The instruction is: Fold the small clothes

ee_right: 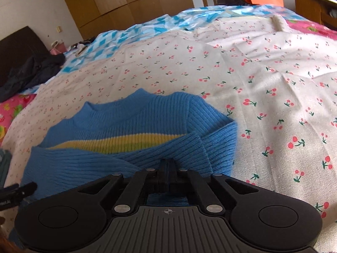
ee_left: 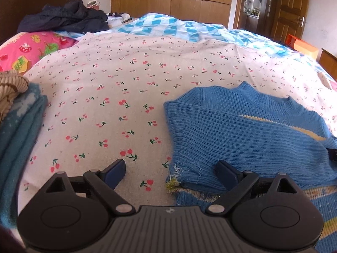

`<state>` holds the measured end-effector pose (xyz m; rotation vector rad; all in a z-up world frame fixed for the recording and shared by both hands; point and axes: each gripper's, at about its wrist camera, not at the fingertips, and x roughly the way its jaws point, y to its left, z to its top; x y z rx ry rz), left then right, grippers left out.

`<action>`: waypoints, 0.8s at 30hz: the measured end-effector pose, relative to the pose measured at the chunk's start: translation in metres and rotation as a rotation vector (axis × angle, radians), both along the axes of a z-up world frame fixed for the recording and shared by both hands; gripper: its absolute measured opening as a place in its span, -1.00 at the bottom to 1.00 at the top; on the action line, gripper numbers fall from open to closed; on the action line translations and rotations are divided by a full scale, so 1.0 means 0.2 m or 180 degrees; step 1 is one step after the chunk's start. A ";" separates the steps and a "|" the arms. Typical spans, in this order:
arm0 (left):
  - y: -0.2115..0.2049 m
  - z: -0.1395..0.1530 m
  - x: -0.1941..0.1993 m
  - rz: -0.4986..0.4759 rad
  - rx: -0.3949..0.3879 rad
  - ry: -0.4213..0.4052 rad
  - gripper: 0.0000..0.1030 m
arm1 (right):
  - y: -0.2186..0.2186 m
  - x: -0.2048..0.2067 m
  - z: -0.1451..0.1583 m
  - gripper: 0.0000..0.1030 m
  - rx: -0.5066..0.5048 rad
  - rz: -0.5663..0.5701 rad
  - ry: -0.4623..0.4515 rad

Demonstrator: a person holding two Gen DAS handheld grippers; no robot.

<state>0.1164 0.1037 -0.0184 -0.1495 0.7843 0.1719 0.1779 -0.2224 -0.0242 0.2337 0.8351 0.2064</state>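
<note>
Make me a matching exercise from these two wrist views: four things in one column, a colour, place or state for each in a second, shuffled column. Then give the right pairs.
Things
1. left gripper
2. right gripper
3. blue sweater
4. dark jacket

Descriptions
A. lies bunched up at the far end of the bed, near the headboard
B. jaws shut, fingers pressed together above the knit
C. both sleeves folded across a yellow chest stripe
D. jaws wide apart, one finger over the cherry-print sheet, the other over a sleeve

Pairs: 1-D, 2-B, 3-C, 4-A
</note>
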 end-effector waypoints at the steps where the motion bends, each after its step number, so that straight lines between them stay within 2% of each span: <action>1: 0.00 0.00 -0.01 0.0005 -0.0001 -0.0004 0.91 | 0.00 -0.01 0.01 -1.00 -0.0016 -0.0003 -0.0008; 4: 0.00 0.01 -0.01 0.0002 0.0033 -0.0009 0.91 | -0.01 -0.06 0.05 -0.98 -0.0068 0.0004 -0.0035; 6: -0.01 0.02 -0.03 -0.0010 0.0039 -0.0004 0.91 | -0.03 -0.11 0.08 -0.82 -0.0025 0.0036 0.0000; 10: 0.03 0.07 -0.09 -0.0080 -0.0211 0.0158 0.89 | -0.09 -0.25 0.17 -0.81 -0.0009 0.0171 0.0109; 14: 0.06 0.16 -0.27 -0.0307 -0.0588 0.0386 0.88 | -0.17 -0.41 0.24 -0.72 -0.0025 0.0349 0.0388; 16: 0.06 0.20 -0.38 -0.0386 -0.0599 0.0554 0.88 | -0.19 -0.50 0.27 -0.71 -0.0111 0.0433 0.0519; 20: 0.05 0.25 -0.57 -0.0433 -0.0447 0.0926 0.88 | -0.23 -0.65 0.28 -0.68 -0.0191 0.0586 0.0877; 24: 0.00 0.27 -0.67 -0.0633 -0.0590 0.1207 0.88 | -0.24 -0.77 0.26 -0.51 -0.0200 0.0756 0.1221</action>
